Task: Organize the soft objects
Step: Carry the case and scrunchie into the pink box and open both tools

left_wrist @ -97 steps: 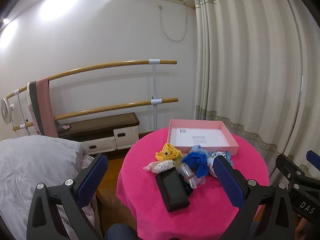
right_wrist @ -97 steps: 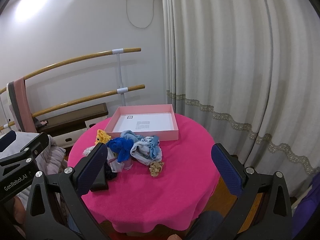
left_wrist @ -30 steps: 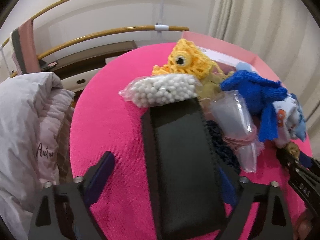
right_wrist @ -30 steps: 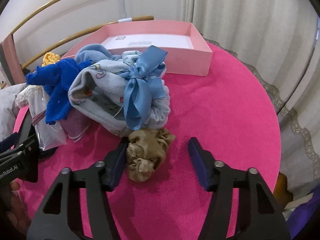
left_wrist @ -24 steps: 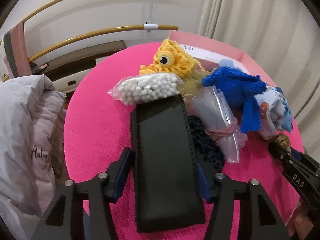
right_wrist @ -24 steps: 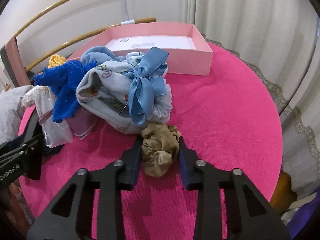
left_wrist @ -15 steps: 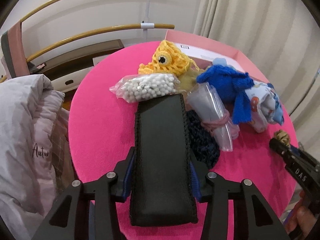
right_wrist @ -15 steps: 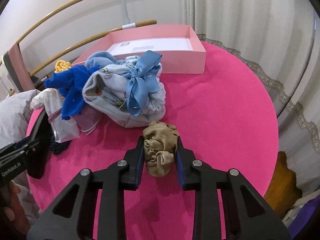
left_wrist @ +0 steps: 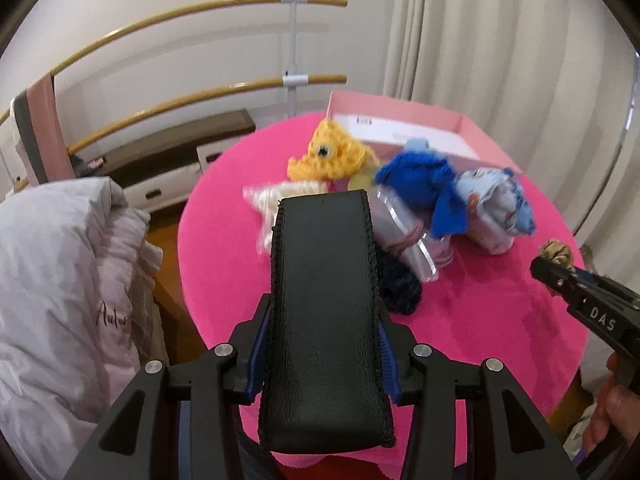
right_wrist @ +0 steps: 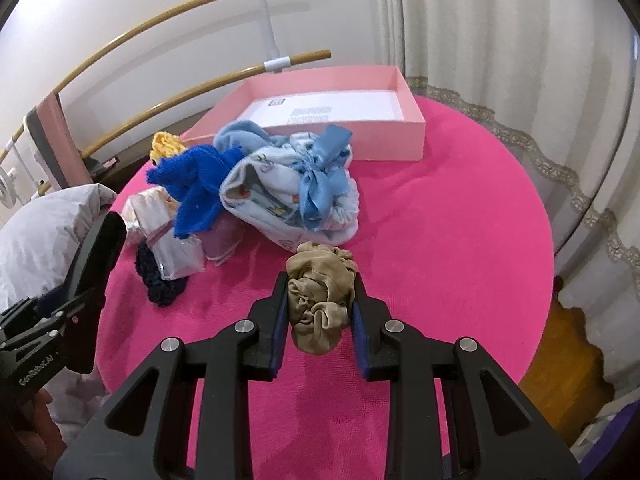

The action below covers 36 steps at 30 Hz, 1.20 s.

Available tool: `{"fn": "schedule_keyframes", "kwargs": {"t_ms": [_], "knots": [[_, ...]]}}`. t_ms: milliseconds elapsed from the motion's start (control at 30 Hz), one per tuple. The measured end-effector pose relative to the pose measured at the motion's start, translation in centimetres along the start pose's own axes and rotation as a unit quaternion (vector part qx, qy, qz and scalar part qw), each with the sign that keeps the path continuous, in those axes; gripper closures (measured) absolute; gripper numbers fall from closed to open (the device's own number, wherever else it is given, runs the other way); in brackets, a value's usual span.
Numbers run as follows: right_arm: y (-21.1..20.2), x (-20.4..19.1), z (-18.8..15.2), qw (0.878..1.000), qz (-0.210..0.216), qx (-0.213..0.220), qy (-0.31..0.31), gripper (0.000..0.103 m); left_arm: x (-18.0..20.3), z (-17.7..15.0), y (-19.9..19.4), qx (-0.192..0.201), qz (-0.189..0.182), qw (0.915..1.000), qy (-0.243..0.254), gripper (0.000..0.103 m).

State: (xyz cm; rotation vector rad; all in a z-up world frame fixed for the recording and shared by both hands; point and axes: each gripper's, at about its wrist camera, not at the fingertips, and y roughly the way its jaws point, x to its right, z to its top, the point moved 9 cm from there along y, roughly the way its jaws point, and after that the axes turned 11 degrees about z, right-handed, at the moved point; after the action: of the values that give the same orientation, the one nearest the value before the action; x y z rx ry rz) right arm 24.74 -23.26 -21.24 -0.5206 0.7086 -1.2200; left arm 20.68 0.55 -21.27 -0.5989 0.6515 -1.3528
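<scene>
My left gripper is shut on a black leather pouch and holds it lifted above the round pink table. My right gripper is shut on a tan scrunchie, raised over the table. A pile lies in the middle: a yellow crochet toy, a blue knit piece, a pale blue cloth with a ribbon, a bag of white beads, clear bags and a dark knit item. An open pink box stands behind the pile.
A bed with a grey quilt lies left of the table. Wooden wall rails and a low cabinet stand behind. Curtains hang at the right. The table's edge drops off at the right.
Both grippers closed on their objects and lifted them: the left raised the black pouch off the pile, the right raised the tan scrunchie off the cloth. Both pulled back from the pile.
</scene>
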Motion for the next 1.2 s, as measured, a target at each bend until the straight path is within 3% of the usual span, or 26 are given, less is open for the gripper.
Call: {"fn": "schedule_keyframes", "kwargs": {"t_ms": [267,600,767,933,1200], "knots": [[-1.2,-1.4,1.9,1.0,0.009,0.014,-0.016,0.078,-0.3,3.4,-2.0,0.03,-0.004,0.9995,0.001,0.061],[-2.1,-2.7,8.3,0.998,0.01,0.048,-0.047,0.078,2.2,12.5,-2.7,0.082,-0.029,0.9961,0.015,0.061],[-0.8,-1.5,14.4,0.997,0.008,0.062,-0.051,0.078,3.8,17.7,-0.8,0.099,-0.02,0.9943,0.031,0.06],[2.9,0.9,19.8,0.998,0.006,0.054,-0.038,0.076,5.9,22.1,2.9,0.093,0.001,0.9945,0.05,0.06],[9.0,4.4,22.6,1.0,-0.003,0.017,-0.012,0.075,9.0,25.4,8.8,0.052,0.02,0.9967,0.06,0.06]]}}
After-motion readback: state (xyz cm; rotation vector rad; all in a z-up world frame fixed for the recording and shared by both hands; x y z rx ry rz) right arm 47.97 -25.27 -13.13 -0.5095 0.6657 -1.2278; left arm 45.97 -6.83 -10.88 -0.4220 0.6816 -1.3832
